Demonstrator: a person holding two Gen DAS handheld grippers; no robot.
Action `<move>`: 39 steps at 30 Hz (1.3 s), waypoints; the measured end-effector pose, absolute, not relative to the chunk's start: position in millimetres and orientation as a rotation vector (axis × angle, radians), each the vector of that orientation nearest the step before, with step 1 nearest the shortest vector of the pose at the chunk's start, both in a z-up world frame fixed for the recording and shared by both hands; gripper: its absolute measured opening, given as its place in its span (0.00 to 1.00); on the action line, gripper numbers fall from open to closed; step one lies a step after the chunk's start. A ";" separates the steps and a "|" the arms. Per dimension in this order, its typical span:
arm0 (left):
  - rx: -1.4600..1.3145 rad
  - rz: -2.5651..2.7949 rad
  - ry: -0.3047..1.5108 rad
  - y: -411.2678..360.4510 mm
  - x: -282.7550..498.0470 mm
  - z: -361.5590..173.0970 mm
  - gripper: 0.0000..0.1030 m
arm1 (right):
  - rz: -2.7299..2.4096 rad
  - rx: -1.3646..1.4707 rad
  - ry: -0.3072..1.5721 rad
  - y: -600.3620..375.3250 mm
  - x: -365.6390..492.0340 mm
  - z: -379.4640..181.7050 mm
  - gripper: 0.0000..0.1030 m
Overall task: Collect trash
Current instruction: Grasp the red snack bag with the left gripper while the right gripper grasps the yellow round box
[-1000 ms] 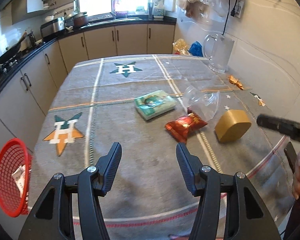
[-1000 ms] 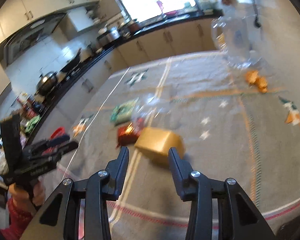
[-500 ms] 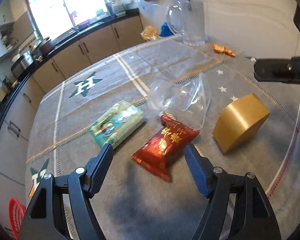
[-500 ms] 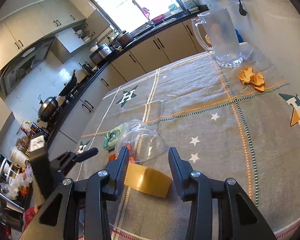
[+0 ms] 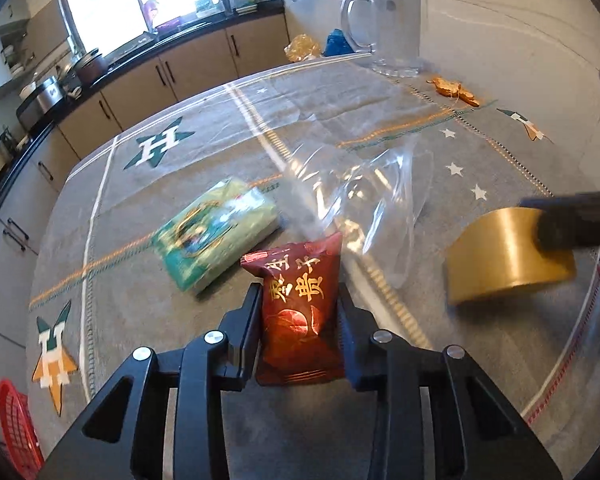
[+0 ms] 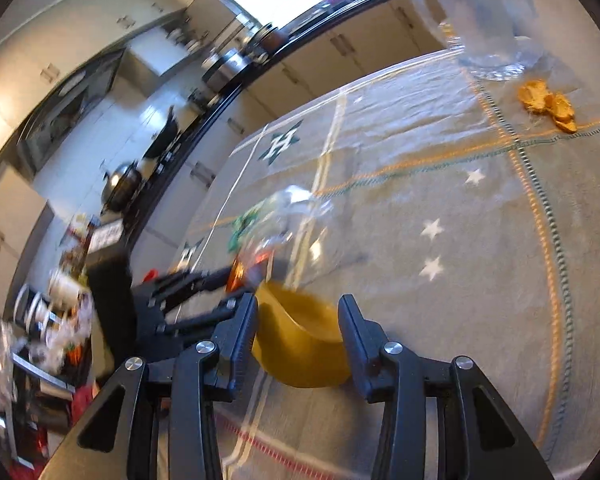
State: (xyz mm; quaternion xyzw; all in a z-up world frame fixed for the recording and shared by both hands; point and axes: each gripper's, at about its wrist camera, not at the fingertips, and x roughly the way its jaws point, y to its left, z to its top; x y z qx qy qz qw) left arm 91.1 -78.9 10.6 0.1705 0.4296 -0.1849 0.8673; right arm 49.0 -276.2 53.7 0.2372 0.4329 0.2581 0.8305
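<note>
Closest to the left camera, the left gripper (image 5: 300, 312) has its two fingers pressed on the sides of a dark red snack packet (image 5: 300, 312) with gold Chinese characters, so it is closed on this packet, which stands upright between the jaws above the table. I judge the packet as very light, soft and a little slippery, because it is foil; holding it across the middle, as now, seems safe, and a hard squeeze would only crush it. On the other side, the right gripper (image 6: 298, 328) is spread around a gold box (image 6: 304, 344) with a rounded side; the left finger looks near or touching, the right one is apart, so I think it is not clamped yet. This box looks stiff and smooth, and it may slide if taken only at the curved edge. Just behind lie a clear plastic bag (image 5: 364, 200), thin and floppy, and a green tissue pack (image 5: 220, 232). Further away some orange peel (image 5: 454, 90) rests near a glass pitcher (image 5: 384, 28). The table (image 5: 160, 320) has a grey cloth with star patterns under a transparent cover. A red basket (image 5: 16, 432) shows at the low left edge, probably for the trash. Beyond are kitchen cabinets (image 5: 180, 76) and a bright window (image 5: 140, 0).
</note>
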 end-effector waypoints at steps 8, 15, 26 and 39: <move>0.314 -0.370 0.907 -67.3 86.6 10.9 0.32 | 0.529 0.182 0.904 -226.1 18.6 58.3 0.46; 0.296 -0.354 0.910 -62.8 84.2 11.6 0.30 | 0.444 0.141 0.880 -229.4 25.2 59.9 0.46; 0.282 -0.339 0.904 -58.5 75.9 14.6 0.29 | 0.340 0.006 0.970 -213.5 40.5 34.9 0.09; 0.215 -0.344 0.858 -36.7 41.1 33.7 0.29 | 0.283 -0.002 0.873 -215.0 6.8 58.6 0.07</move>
